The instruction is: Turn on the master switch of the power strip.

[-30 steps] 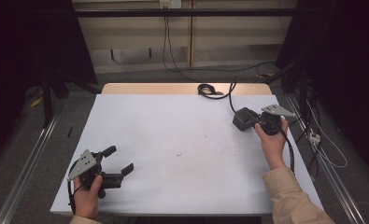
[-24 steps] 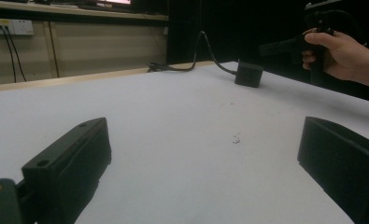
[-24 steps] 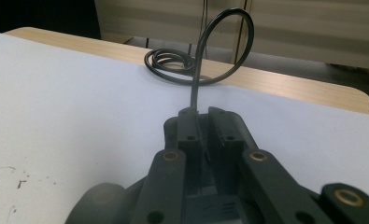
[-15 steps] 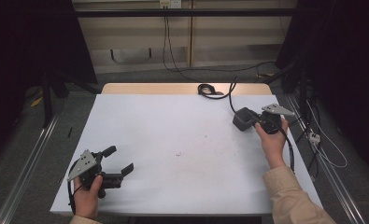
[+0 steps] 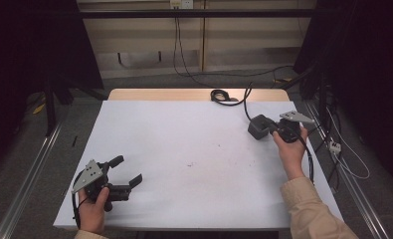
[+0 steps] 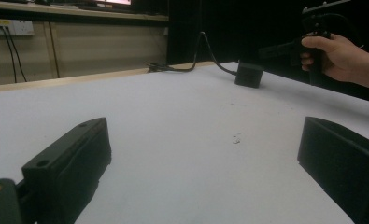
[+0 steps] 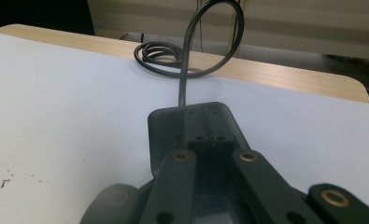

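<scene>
A black power adapter (image 5: 257, 128) sits on the white table (image 5: 194, 134) at the right, its cable running back to a coil (image 5: 223, 96) at the far edge. My right gripper (image 5: 272, 129) is held just right of the adapter, jaws together and pointing at it. In the right gripper view the shut jaws (image 7: 205, 112) reach over the adapter's top (image 7: 163, 126); I cannot tell if they touch it. My left gripper (image 5: 128, 170) rests near the front left corner, jaws wide apart (image 6: 203, 135) and nothing between them. The left gripper view shows the adapter (image 6: 248, 74) and the right gripper (image 6: 266, 50) beyond it.
A bare wooden strip (image 5: 159, 94) runs along the table's far edge, where the coiled cable (image 7: 166, 56) lies. Faint dark specks (image 5: 191, 164) mark the white sheet near the middle. Metal rails (image 5: 30, 174) flank the table and loose cables (image 5: 343, 159) trail at the right.
</scene>
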`<state>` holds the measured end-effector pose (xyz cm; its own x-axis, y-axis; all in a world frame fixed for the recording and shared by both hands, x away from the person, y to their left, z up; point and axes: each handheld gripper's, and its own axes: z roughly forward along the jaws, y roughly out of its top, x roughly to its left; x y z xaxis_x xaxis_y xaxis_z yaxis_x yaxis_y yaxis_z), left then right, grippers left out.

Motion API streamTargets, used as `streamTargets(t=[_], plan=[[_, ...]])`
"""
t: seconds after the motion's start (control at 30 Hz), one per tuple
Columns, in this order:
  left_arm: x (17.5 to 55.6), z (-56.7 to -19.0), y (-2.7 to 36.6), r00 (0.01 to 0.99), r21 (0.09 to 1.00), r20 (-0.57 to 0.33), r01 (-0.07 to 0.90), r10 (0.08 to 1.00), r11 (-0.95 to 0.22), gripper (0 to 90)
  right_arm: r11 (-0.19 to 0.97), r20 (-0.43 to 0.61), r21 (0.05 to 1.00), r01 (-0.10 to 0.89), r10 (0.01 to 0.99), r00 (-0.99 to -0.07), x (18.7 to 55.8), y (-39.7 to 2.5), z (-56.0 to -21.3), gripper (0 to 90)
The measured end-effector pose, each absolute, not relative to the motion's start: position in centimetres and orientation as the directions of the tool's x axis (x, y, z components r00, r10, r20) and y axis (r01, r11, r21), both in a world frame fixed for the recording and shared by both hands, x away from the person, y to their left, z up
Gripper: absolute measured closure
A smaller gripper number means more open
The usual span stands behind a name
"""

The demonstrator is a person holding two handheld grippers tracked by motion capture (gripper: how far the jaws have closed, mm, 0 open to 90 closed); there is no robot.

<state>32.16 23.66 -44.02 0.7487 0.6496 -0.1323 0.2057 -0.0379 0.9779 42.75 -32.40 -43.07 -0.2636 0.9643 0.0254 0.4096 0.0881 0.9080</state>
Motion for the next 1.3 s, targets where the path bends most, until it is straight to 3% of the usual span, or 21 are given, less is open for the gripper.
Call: streamTargets(t=[1.3], plan=[[32.19,-44.07,23.71,0.750,0.978,-0.132,0.206,0.649,-0.039,2.5,0.106,0.005,0.902,0.419,0.967,-0.256,43.59,-32.17,-43.43,90.0]])
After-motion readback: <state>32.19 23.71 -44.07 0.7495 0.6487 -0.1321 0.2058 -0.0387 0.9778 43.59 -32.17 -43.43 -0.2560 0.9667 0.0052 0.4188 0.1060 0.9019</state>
